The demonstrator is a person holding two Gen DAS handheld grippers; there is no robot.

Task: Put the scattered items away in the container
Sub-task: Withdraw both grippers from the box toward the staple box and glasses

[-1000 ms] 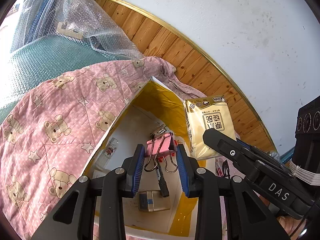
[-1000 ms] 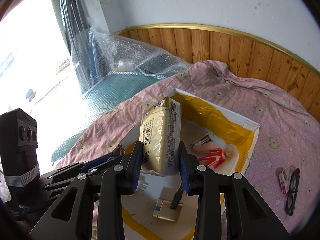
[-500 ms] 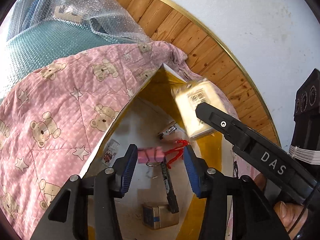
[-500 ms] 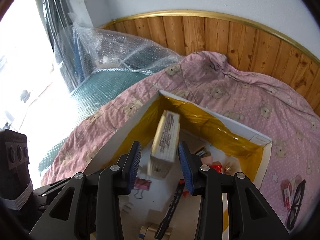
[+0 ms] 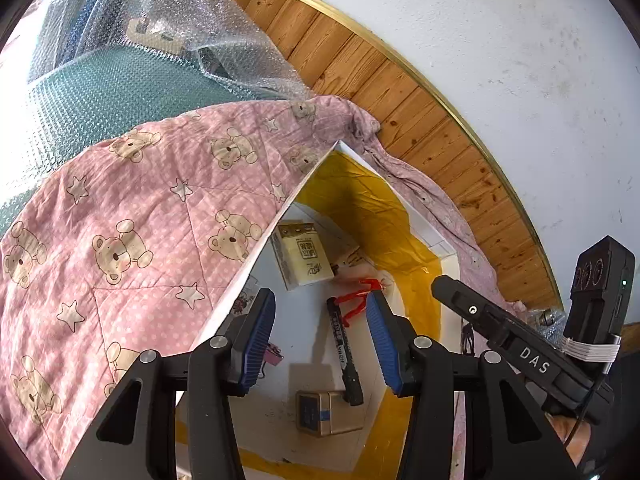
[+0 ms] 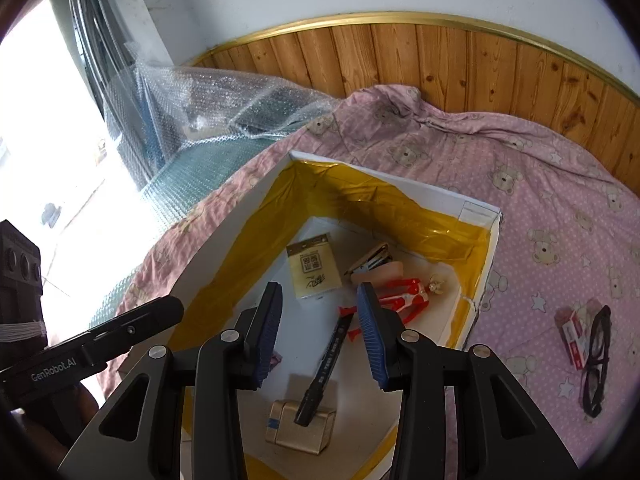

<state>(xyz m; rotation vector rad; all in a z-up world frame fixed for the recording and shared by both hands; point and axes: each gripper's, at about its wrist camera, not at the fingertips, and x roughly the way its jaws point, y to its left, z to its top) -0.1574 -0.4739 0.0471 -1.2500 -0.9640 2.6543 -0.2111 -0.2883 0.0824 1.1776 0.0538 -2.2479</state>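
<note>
I hold both grippers above the white box [image 6: 476,268], whose inner walls are lined with yellow tape. My right gripper [image 6: 320,332] has its blue-padded fingers spread apart with nothing between them, and my left gripper [image 5: 320,340] is spread wide and empty as well.

The box sits on a pink quilt [image 6: 540,200] printed with bears and stars. Inside it, the beige tissue pack [image 6: 314,270] lies flat on the floor near the far corner. Just beside it toward the right wall lies a stapler [image 6: 370,260], and next to that a red and silver toy figure [image 6: 408,292] lies on its side. A black marker [image 6: 326,364] runs diagonally across the middle of the floor, its near end resting over a small gold box [image 6: 300,426] by the near edge. A pink binder clip [image 5: 272,356] shows partly behind my left finger, close to the left wall.

Outside the box, on the quilt toward its right edge, a red and white packet [image 6: 574,334] lies just beside a pair of black glasses [image 6: 596,360]. Bubble wrap [image 6: 224,108] covers the far left corner of the bed, against the wooden wall panelling [image 6: 440,56].
</note>
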